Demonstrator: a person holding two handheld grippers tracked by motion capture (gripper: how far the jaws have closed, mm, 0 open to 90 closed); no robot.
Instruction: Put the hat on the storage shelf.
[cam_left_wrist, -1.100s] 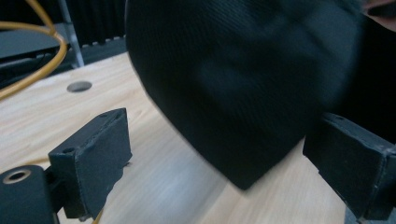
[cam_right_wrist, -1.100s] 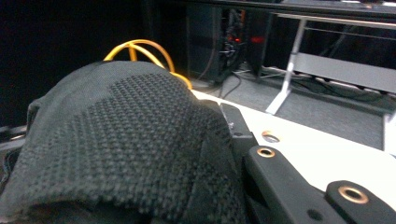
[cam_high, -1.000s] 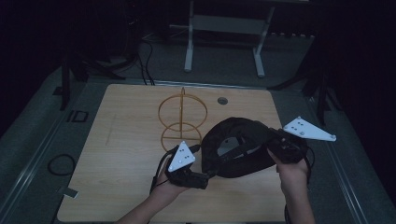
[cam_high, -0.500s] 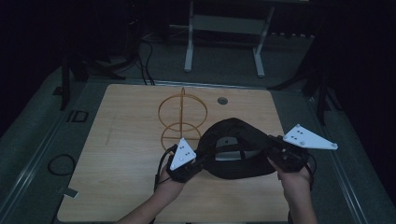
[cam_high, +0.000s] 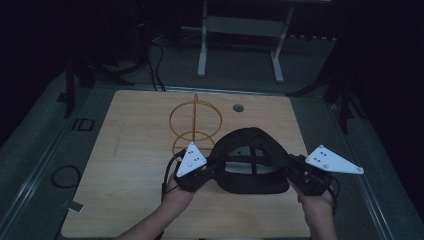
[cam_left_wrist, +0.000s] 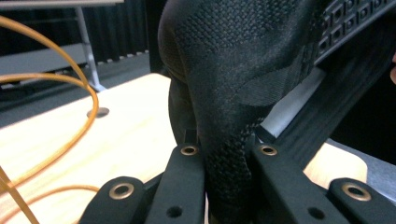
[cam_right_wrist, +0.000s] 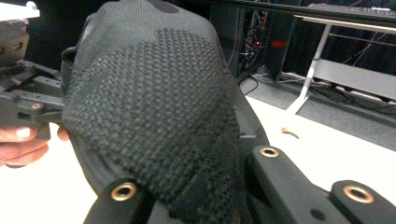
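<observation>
Both grippers, left gripper (cam_high: 209, 169) and right gripper (cam_high: 295, 172), pinch the black cap (cam_high: 252, 160) near the worktop's (cam_high: 130, 165) front edge; apparently mid-carry; next move likely needs coordinated travel toward the wire stand (cam_high: 195, 122)

Black cap (cam_high: 250, 162) between left tool (cam_high: 207, 172) and right tool (cam_high: 295, 172)

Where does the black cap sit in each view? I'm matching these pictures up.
High view: black cap low centre, between both grippers.
Left gripper view: centre, between the jaws.
Right gripper view: left and centre.
Shared landmark: table hole.
</observation>
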